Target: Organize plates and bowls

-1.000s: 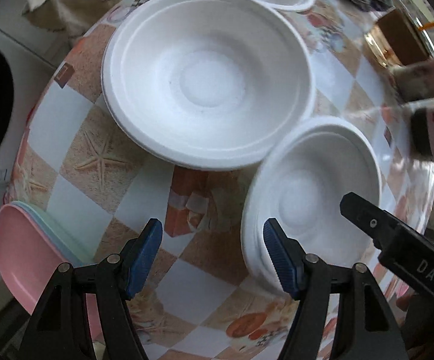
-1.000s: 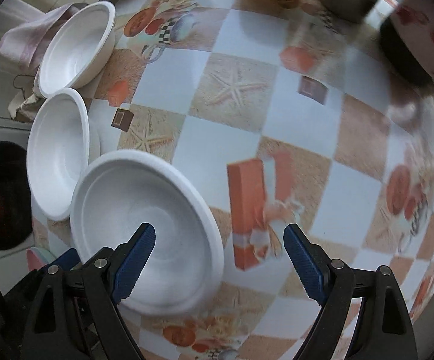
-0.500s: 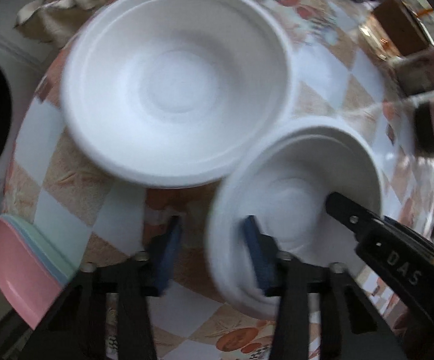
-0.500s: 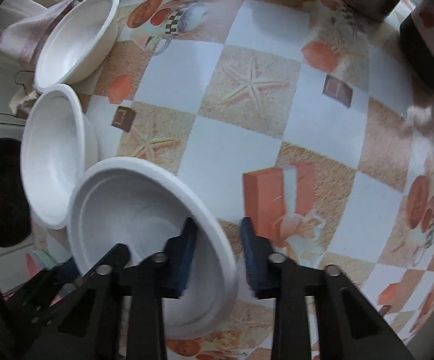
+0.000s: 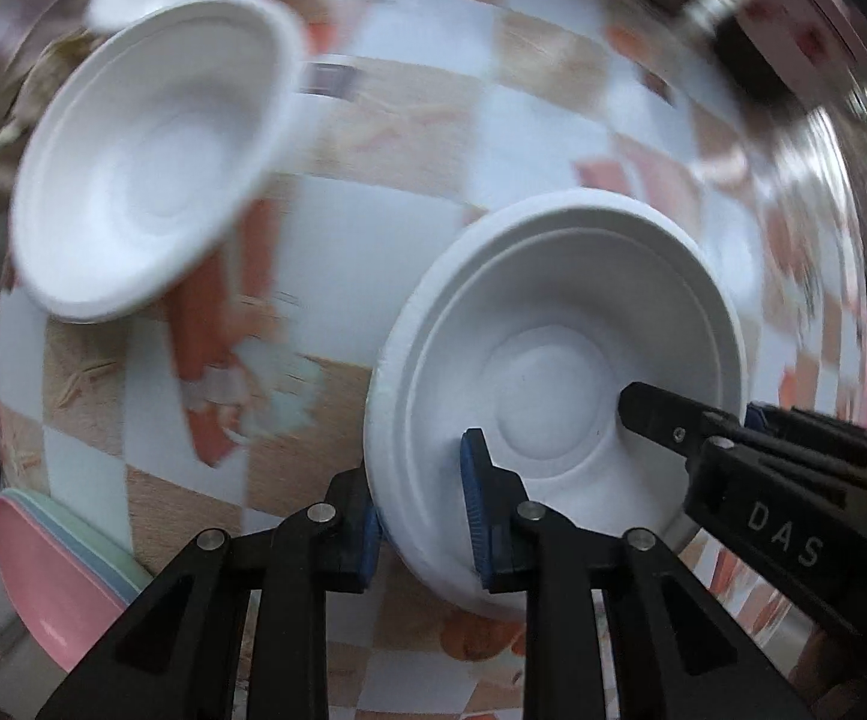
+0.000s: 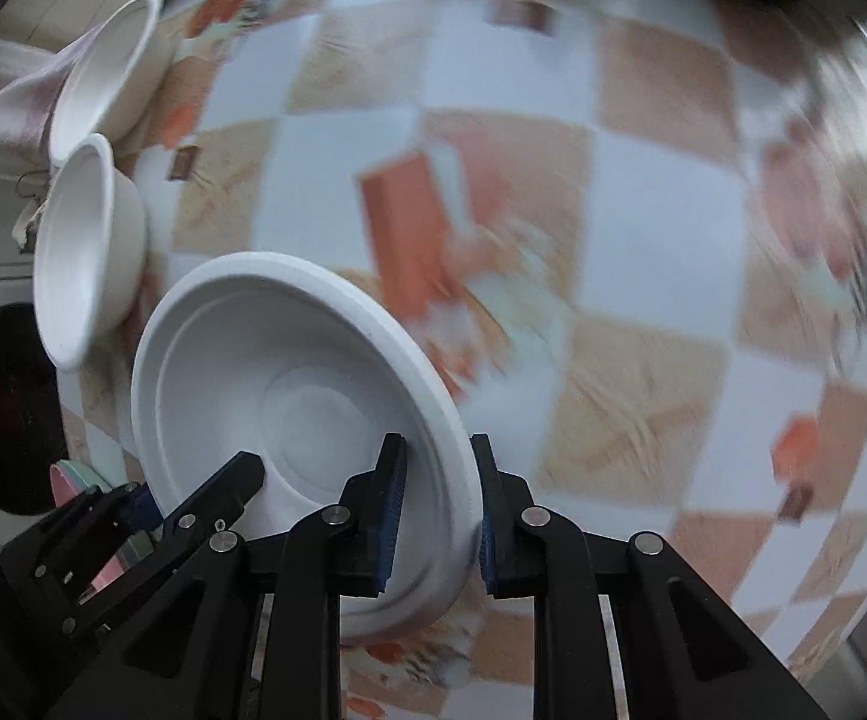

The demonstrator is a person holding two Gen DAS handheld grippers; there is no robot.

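Two grippers clamp opposite rims of one white foam bowl (image 5: 559, 360) on a checked tablecloth (image 5: 385, 222): the left gripper (image 5: 421, 504) pinches its left rim with narrow fingers, the right gripper (image 6: 436, 510) its right rim. Two more white bowls (image 6: 82, 252) sit farther left, and pastel plates (image 5: 55, 564) lie stacked at the table's near-left edge.

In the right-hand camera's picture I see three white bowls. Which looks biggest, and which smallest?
1. The held bowl, pinched at its rim, looks largest.
2. The middle bowl.
3. The far bowl looks about the same as the middle one; I would not rank those two.

Nearness and lens bulge enlarge the held bowl; true sizes may match.
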